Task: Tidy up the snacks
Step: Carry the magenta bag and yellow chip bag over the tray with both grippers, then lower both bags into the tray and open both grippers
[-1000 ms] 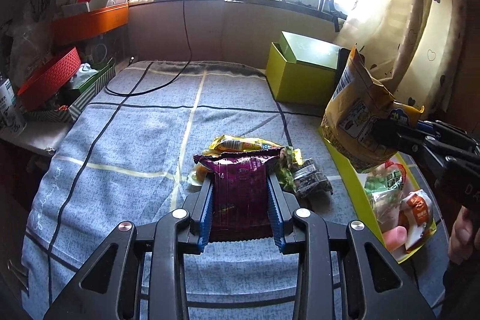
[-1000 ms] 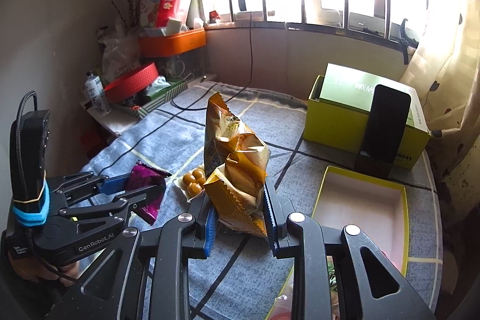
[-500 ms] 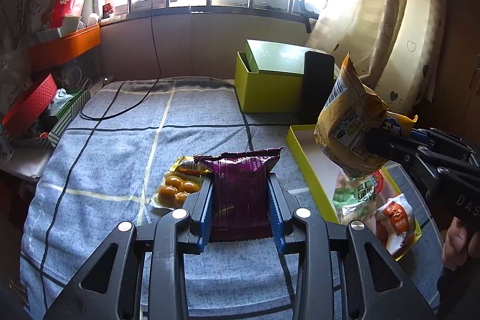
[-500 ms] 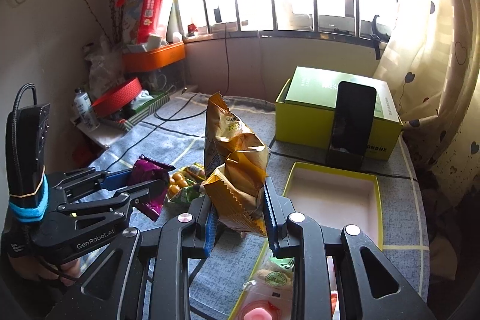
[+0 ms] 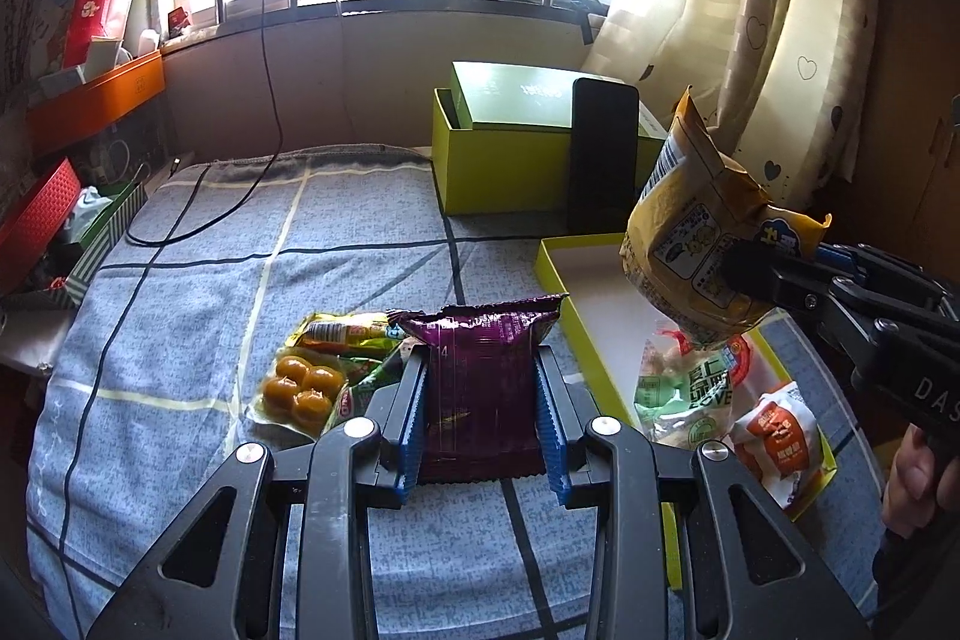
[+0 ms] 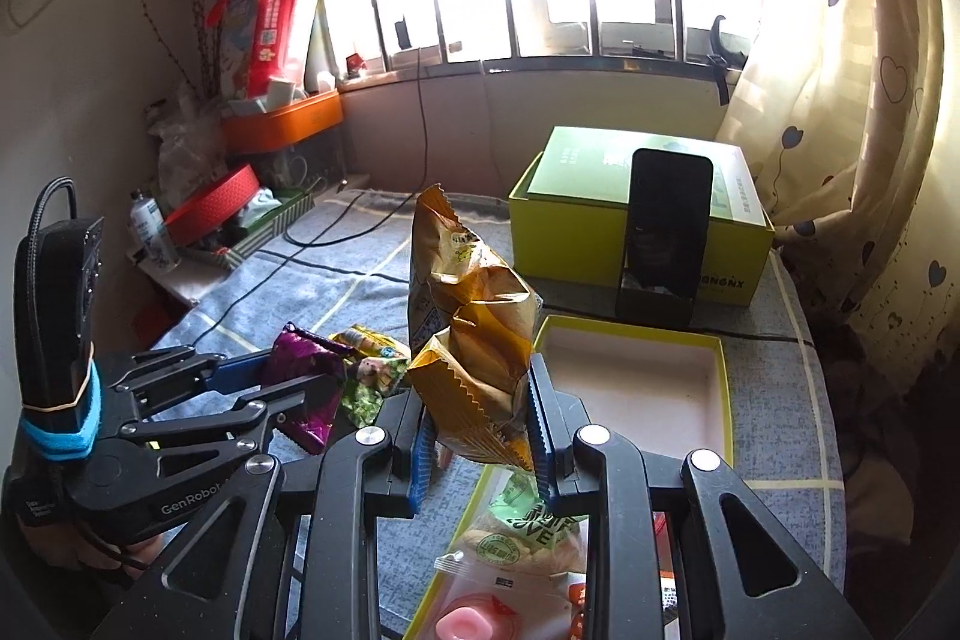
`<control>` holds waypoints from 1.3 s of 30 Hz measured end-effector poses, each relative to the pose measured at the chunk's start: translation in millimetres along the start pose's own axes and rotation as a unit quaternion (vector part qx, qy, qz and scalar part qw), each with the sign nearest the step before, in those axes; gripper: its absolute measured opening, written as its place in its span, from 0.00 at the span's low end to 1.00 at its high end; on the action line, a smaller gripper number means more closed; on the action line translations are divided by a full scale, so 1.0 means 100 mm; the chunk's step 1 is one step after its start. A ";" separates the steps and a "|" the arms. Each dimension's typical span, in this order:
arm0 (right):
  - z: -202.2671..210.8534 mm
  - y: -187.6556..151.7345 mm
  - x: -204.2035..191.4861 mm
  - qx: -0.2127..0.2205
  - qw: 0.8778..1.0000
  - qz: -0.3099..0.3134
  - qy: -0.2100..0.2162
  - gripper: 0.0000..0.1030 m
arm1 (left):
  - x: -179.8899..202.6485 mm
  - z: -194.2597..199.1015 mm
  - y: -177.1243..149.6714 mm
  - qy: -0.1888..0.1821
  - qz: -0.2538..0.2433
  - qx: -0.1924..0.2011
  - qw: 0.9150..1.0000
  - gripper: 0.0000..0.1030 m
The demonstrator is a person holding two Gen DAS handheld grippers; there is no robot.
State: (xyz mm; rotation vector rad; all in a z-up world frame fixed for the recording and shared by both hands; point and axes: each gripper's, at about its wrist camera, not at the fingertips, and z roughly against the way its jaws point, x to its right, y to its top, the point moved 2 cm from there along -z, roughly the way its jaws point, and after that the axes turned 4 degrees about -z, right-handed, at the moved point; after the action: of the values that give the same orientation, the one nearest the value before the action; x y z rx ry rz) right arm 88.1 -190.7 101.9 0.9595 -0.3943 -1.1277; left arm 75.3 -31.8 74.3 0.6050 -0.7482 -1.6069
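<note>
My left gripper (image 5: 483, 400) is shut on a purple snack packet (image 5: 483, 382) and holds it above the blue checked cloth; it also shows in the right wrist view (image 6: 303, 376). My right gripper (image 6: 477, 436) is shut on a crumpled yellow snack bag (image 6: 471, 334), held above the near end of the shallow yellow-green tray (image 6: 720, 400). The bag also shows in the left wrist view (image 5: 690, 244) over the tray (image 5: 555, 268). Several packets (image 5: 690, 400) lie in the tray's near end. Loose snacks (image 5: 300, 391) lie on the cloth left of the purple packet.
A green-lidded yellow box (image 5: 510, 154) stands behind the tray with a black phone (image 5: 603, 154) leaning on it. A black cable (image 5: 198, 220) crosses the cloth. Red and orange bins (image 5: 42, 202) crowd the left edge. A curtain (image 5: 780, 10) hangs at the right.
Both grippers have moved right toward the tray with their packets still held. The yellow bag now hangs over the tray's filled near end.
</note>
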 end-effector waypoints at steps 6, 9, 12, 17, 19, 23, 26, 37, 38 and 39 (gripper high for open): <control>-0.03 0.00 0.17 0.000 1.000 -0.012 -0.008 0.24 | 0.08 -0.10 0.04 -0.005 -0.006 -0.006 1.000 0.33; -0.05 0.01 0.28 0.002 1.000 -0.022 -0.015 0.24 | 0.10 -0.14 0.07 -0.010 -0.006 -0.008 1.000 0.33; -0.07 0.02 0.41 0.003 0.999 -0.032 -0.023 0.24 | 0.13 -0.20 0.10 -0.017 -0.006 -0.010 1.000 0.33; -0.12 0.02 0.65 0.001 0.998 -0.050 -0.039 0.24 | 0.20 -0.31 0.17 -0.030 -0.010 -0.012 0.999 0.33; -0.16 0.01 0.75 -0.002 0.997 -0.057 -0.044 0.24 | 0.24 -0.36 0.20 -0.035 -0.011 -0.014 0.999 0.33; -0.26 -0.02 0.91 -0.013 0.996 -0.072 -0.049 0.24 | 0.29 -0.45 0.26 -0.042 -0.014 -0.018 0.999 0.33; -0.35 -0.06 1.02 -0.025 0.995 -0.085 -0.048 0.24 | 0.33 -0.51 0.29 -0.044 -0.019 -0.020 0.999 0.33; -0.67 -0.09 1.34 -0.065 0.989 -0.122 -0.043 0.24 | 0.46 -0.73 0.38 -0.052 -0.033 -0.033 0.998 0.33; -0.68 -0.08 1.35 -0.065 0.989 -0.122 -0.044 0.24 | 0.47 -0.75 0.39 -0.053 -0.034 -0.035 0.997 0.33; -0.70 -0.07 1.36 -0.065 0.989 -0.124 -0.042 0.24 | 0.48 -0.77 0.40 -0.054 -0.035 -0.036 0.997 0.33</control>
State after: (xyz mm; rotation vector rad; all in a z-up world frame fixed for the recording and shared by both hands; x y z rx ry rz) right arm 189.2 -281.9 31.8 0.8629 -0.2698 -1.4065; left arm 150.5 -93.2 54.4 0.4996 -0.7513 -1.7358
